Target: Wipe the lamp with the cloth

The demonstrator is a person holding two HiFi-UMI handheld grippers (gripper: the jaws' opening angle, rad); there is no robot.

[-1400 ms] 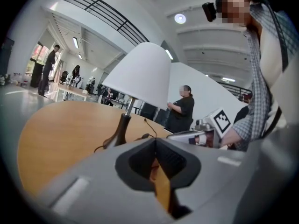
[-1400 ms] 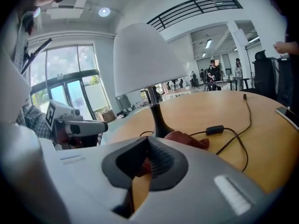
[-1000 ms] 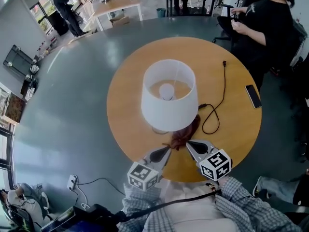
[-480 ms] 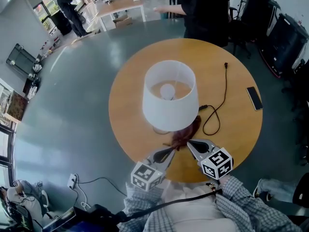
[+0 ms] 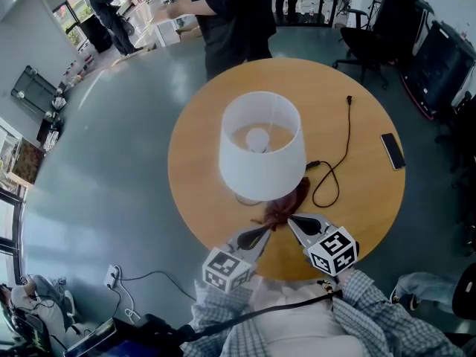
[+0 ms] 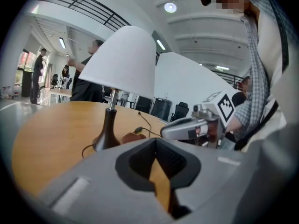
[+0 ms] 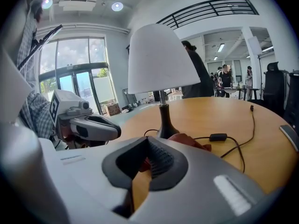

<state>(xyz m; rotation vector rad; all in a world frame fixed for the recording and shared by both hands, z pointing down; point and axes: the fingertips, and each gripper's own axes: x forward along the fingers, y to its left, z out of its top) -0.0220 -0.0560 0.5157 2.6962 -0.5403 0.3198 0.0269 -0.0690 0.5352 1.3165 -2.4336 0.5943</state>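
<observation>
Your left gripper (image 5: 260, 233) and right gripper (image 5: 293, 222) hover over the near side of the round table (image 5: 195, 199), jaws pressed together on nothing. The reddish cloth (image 5: 287, 204) lies bunched just beside the foot of the lamp (image 5: 262, 149), gripped by neither: wiping may be ahead or finished. The lamp stands upright, long axis vertical, shade opening upward; the cloth stretches from the foot toward you
</observation>
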